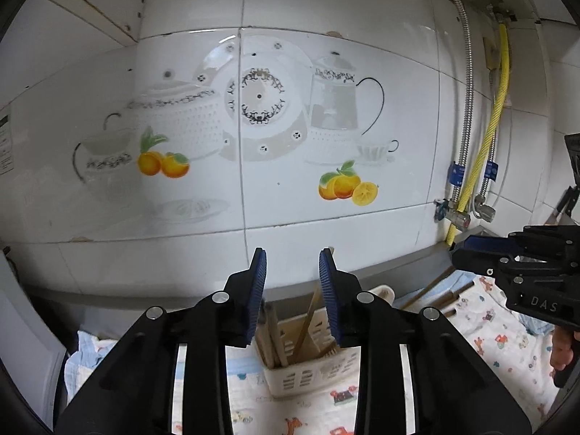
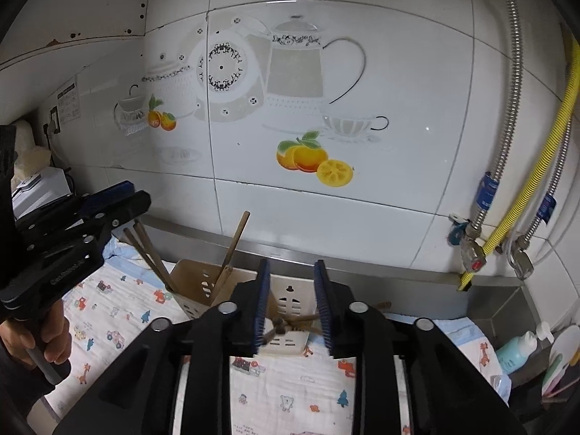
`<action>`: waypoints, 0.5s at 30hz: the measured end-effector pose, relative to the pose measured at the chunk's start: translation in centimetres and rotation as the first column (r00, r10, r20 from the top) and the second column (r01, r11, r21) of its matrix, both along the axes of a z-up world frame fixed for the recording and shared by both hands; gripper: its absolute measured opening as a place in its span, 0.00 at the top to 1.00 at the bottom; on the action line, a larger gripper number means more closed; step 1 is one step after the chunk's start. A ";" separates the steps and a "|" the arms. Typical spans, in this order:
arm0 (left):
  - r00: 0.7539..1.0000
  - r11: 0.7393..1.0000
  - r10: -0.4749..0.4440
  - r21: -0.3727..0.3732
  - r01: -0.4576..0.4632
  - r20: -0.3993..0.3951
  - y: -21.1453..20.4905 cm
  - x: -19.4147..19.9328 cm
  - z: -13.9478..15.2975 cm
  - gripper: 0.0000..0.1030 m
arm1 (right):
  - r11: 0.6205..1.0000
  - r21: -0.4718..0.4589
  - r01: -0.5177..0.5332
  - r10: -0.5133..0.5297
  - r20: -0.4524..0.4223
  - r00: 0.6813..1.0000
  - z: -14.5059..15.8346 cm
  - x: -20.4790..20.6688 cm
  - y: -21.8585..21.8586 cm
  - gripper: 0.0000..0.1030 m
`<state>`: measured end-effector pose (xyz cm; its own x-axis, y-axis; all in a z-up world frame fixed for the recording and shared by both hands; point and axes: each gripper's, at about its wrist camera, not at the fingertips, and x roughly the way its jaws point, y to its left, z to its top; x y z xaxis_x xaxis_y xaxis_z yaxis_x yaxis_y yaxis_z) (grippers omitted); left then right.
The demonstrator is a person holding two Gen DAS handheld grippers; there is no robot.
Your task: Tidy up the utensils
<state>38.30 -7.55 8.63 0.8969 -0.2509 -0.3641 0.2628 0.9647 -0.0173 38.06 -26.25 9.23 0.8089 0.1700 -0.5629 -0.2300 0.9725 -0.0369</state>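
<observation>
The left claw (image 1: 293,264) fills the lower middle of its wrist view, its blue-padded jaws parted a little with nothing between the pads. Seen through the gap, low in the frame, stands a white slotted utensil holder (image 1: 311,373) on the table, which is covered by a cartoon-printed cloth (image 1: 482,330). Wooden chopsticks (image 1: 306,322) lean upright inside the holder. More brown sticks (image 1: 446,297) lie on the cloth at right, though exactly what they are I cannot tell. The right claw (image 1: 471,250) enters from the right edge.

In the right wrist view, the right claw (image 2: 291,275) sits at lower centre, jaws slightly apart and holding nothing. Behind and between them is the utensil holder (image 2: 203,290), with chopsticks (image 2: 232,250) standing tilted in its left compartment and a few lying across the nearer compartment. The left claw (image 2: 123,195) comes in from the left edge, a hand (image 2: 40,333) gripping its handle at lower left. A yellow hose (image 2: 536,159) runs down the tiled wall (image 2: 398,181) at right.
</observation>
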 end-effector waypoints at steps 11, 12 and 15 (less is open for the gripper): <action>0.998 0.999 0.031 -0.017 -0.032 -0.050 1.9 -6.4 -1.7 0.29 | 0.999 0.041 0.026 -0.026 0.015 1.000 -1.7 -6.9 0.1 0.43; 0.998 0.999 0.030 -0.022 -0.031 -0.053 2.1 -7.1 -1.9 0.26 | 0.999 0.043 0.029 -0.030 0.019 0.999 -1.9 -7.6 0.1 0.38; 0.997 0.998 0.041 -0.042 -0.044 -0.067 3.0 -9.1 -2.4 0.16 | 0.998 0.056 0.031 -0.032 0.015 0.999 -2.8 -10.0 0.3 0.29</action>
